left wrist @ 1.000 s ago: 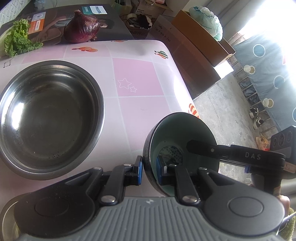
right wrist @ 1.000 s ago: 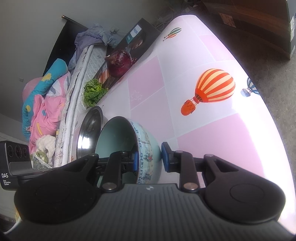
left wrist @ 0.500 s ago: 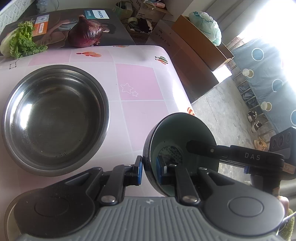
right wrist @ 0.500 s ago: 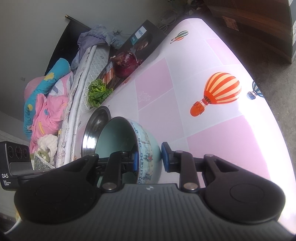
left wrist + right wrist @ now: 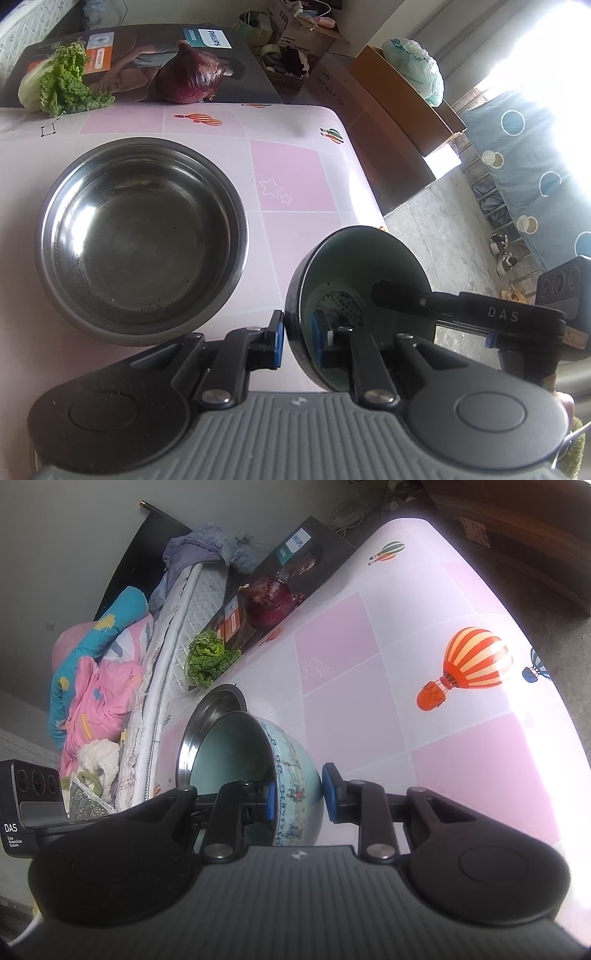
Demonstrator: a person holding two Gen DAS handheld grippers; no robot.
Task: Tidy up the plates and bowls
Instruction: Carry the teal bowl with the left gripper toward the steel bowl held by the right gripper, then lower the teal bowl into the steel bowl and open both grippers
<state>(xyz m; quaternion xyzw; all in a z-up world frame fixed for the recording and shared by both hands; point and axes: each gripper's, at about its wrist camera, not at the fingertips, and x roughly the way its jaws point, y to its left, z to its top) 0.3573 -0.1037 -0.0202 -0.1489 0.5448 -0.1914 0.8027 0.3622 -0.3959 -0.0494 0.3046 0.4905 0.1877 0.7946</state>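
My left gripper (image 5: 298, 341) clamps the rim of the pale-green ceramic bowl with blue figure painting (image 5: 360, 291), tipped on edge above the table's corner; my right gripper (image 5: 298, 797) straddles the same bowl (image 5: 295, 775), its outer pad seemingly just clear of the wall, so I cannot tell its grip; since a second ago the round stainless-steel basin (image 5: 142, 240) sits farther ahead on the glossy pink-checked tablecloth (image 5: 295, 177).

The tabletop (image 5: 295, 184) has a cover with pink and white squares, printed with hot-air balloons and small stars. A large steel bowl (image 5: 142, 240) stands on it. At the far edge lies a dark Philips box (image 5: 147, 62), and on this box rest a red onion (image 5: 190, 75) and a green lettuce (image 5: 62, 86).
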